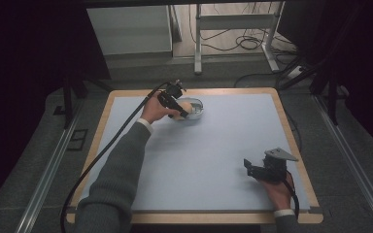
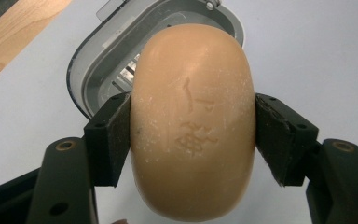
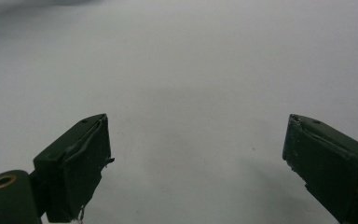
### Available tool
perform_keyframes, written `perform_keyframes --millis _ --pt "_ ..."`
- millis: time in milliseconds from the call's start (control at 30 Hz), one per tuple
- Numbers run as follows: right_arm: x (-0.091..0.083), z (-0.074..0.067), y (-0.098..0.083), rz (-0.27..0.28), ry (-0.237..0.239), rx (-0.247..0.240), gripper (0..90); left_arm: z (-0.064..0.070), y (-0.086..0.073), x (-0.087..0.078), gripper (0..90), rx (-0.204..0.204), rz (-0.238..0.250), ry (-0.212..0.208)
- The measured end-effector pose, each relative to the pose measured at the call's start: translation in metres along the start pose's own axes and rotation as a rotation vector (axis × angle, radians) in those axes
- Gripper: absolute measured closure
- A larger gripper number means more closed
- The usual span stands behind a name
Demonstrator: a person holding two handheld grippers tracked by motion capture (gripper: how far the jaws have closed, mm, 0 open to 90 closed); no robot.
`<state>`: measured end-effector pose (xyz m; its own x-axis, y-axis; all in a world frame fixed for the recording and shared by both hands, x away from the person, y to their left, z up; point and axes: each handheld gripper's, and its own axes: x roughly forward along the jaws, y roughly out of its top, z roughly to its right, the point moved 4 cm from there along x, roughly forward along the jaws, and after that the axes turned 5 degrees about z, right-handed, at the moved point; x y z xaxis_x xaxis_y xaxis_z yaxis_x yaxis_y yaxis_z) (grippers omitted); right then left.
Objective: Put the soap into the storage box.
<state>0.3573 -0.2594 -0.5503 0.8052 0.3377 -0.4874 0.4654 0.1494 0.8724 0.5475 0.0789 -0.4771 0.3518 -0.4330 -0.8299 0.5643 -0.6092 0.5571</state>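
Observation:
A tan oval bar of soap (image 2: 193,116) with stamped characters sits between the pads of my left gripper (image 2: 193,135), which is shut on it. Just beyond it lies a grey soap dish (image 2: 93,60) with a slotted floor. In the high view the left gripper (image 1: 178,108) holds the soap (image 1: 186,106) over the dish (image 1: 197,112) near the table's far edge. My right gripper (image 1: 250,167) rests at the front right of the table. Its jaws (image 3: 196,163) stand wide apart, open, with nothing between them.
The table has a pale blue mat (image 1: 213,145) with a wooden border (image 1: 291,126). A black cable (image 1: 107,145) trails from the left gripper along the left sleeve. Desk legs and loose cables (image 1: 243,43) lie on the floor behind the table.

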Motion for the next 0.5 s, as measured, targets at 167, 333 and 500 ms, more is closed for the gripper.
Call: perform_keyframes --millis 167,333,500 --pt "0.000 0.000 0.000 -0.001 0.000 0.003 7.6 -0.001 0.002 0.003 32.9 -0.006 0.002 -0.001" --pt "0.000 0.000 0.000 0.000 0.001 0.004 7.6 -0.003 0.007 0.008 32.9 -0.003 -0.006 -0.003" --pt "0.000 0.000 0.000 0.001 0.000 0.005 7.6 -0.008 0.011 0.010 32.9 0.000 -0.005 -0.006"
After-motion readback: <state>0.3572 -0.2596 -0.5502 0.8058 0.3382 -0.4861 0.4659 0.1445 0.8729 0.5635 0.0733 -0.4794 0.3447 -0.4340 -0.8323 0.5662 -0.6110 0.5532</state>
